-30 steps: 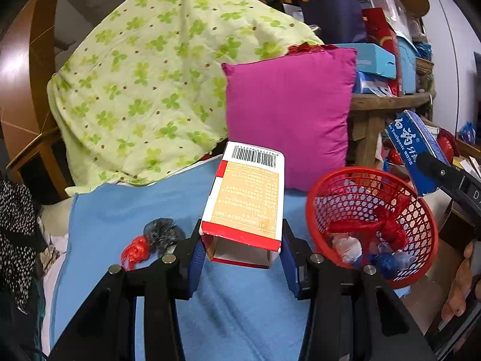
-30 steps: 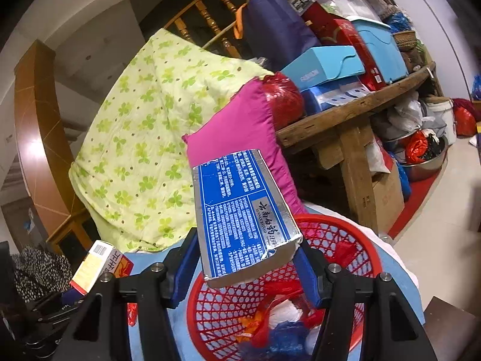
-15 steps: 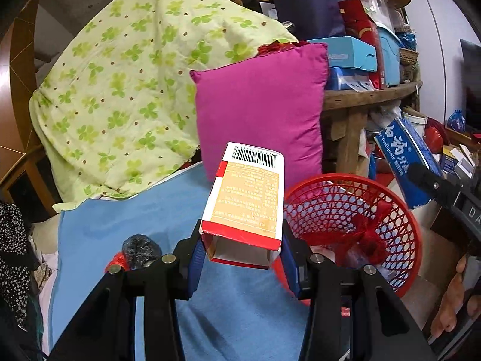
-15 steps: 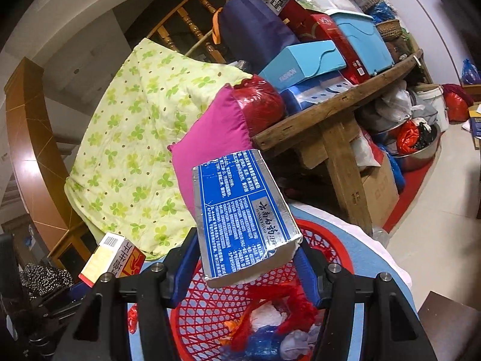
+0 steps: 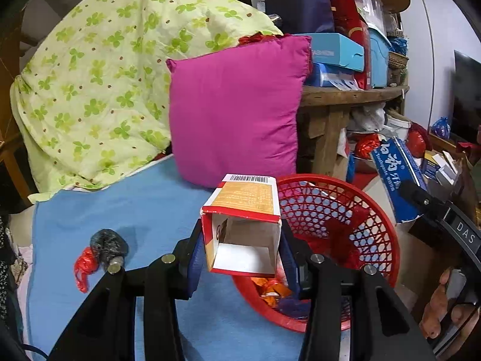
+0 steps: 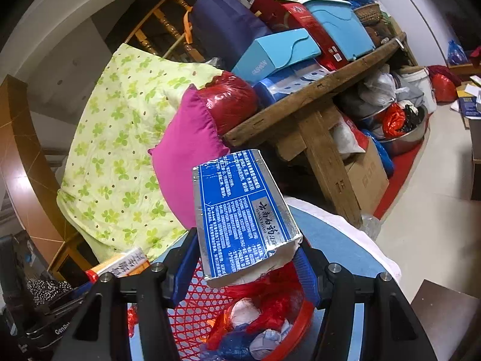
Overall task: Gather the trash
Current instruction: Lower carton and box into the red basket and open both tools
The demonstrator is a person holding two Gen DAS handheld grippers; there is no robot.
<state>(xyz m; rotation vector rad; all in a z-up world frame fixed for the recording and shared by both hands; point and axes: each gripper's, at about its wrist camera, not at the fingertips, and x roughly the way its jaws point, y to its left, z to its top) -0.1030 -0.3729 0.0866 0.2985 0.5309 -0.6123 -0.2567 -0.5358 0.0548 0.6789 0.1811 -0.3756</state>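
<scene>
Trash already fills the red basket (image 5: 375, 219). I have the left gripper (image 5: 242, 249) clamped on an orange carton (image 5: 243, 225), the right gripper (image 6: 243, 258) on a blue box (image 6: 240, 210). Wrappers (image 5: 99, 249) remain at 9 o'clock.

A basket (image 5: 375, 219) sits on a cloth-covered bed (image 5: 120, 210), with a pillow (image 5: 237, 114) behind it and a quilt (image 5: 99, 75) left of that. Two wrappers (image 5: 102, 249) lie left of the basket. A loaded wooden table (image 5: 345, 96) stands behind.
</scene>
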